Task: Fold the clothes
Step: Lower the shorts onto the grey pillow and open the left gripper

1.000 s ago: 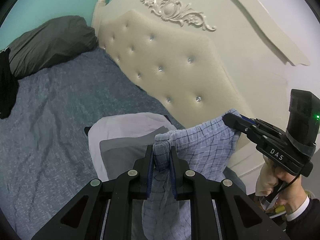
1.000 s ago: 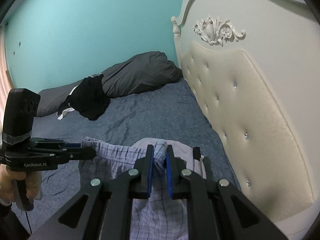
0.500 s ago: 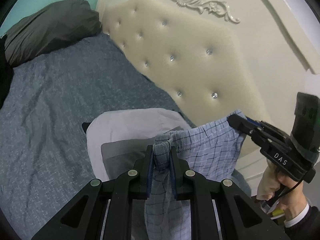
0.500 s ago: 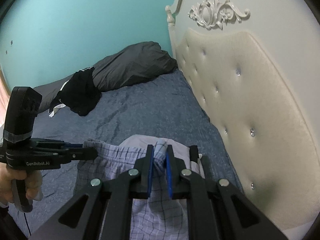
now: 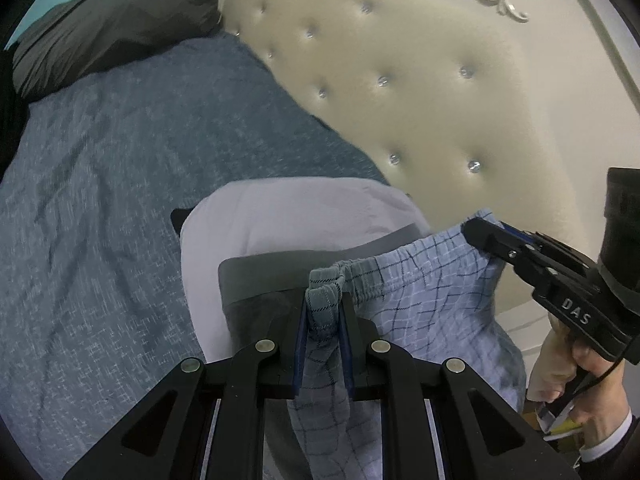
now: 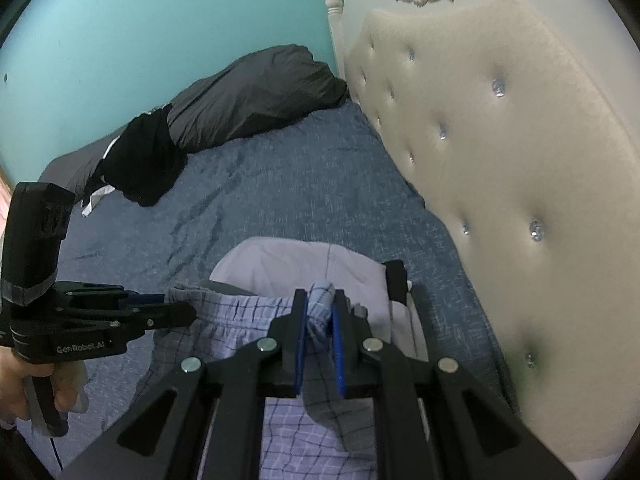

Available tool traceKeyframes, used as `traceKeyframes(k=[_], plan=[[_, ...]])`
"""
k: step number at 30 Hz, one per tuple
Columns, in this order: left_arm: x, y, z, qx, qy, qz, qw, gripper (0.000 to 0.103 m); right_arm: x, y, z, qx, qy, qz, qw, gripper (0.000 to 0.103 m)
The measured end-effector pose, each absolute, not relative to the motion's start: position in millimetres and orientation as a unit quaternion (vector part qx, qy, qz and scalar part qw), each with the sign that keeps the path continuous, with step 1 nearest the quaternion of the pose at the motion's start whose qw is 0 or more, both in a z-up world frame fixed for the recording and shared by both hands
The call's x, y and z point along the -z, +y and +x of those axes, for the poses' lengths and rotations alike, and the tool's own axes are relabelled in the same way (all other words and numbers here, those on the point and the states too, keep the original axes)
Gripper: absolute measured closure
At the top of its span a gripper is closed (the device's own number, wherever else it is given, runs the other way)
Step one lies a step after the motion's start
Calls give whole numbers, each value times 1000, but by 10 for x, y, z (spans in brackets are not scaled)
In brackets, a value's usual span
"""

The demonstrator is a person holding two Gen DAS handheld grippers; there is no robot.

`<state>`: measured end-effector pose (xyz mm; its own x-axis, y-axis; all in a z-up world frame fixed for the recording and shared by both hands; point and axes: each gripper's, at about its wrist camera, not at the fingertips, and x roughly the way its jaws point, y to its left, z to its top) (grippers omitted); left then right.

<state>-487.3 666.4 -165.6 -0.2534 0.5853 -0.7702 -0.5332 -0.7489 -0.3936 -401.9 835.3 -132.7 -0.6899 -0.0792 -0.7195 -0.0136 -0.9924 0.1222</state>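
While the left gripper [image 5: 323, 312] clamps one bunched end of the checked shorts' [image 5: 424, 292] elastic waistband, the right gripper [image 6: 319, 312] pinches the other end, so the shorts hang stretched between them above a pale folded garment [image 5: 288, 220] on the blue bedspread [image 5: 120, 200], perhaps touching it. The tufted headboard [image 6: 500, 140] stands beside.

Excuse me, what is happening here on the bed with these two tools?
A person holds a gripper in each hand. The left gripper and the right gripper each have their jaws shut on one end of the waistband of checked blue shorts, which hang stretched between them above folded pale and grey clothes on the blue bedspread, near the padded headboard.
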Motion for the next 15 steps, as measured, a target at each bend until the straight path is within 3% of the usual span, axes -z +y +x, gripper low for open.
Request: traceKeyframes(k=[15], plan=[[1824,6744,-4960,-793,-15,-501,345,85,1634,8422,-4239,900,-68,430,-2,92]])
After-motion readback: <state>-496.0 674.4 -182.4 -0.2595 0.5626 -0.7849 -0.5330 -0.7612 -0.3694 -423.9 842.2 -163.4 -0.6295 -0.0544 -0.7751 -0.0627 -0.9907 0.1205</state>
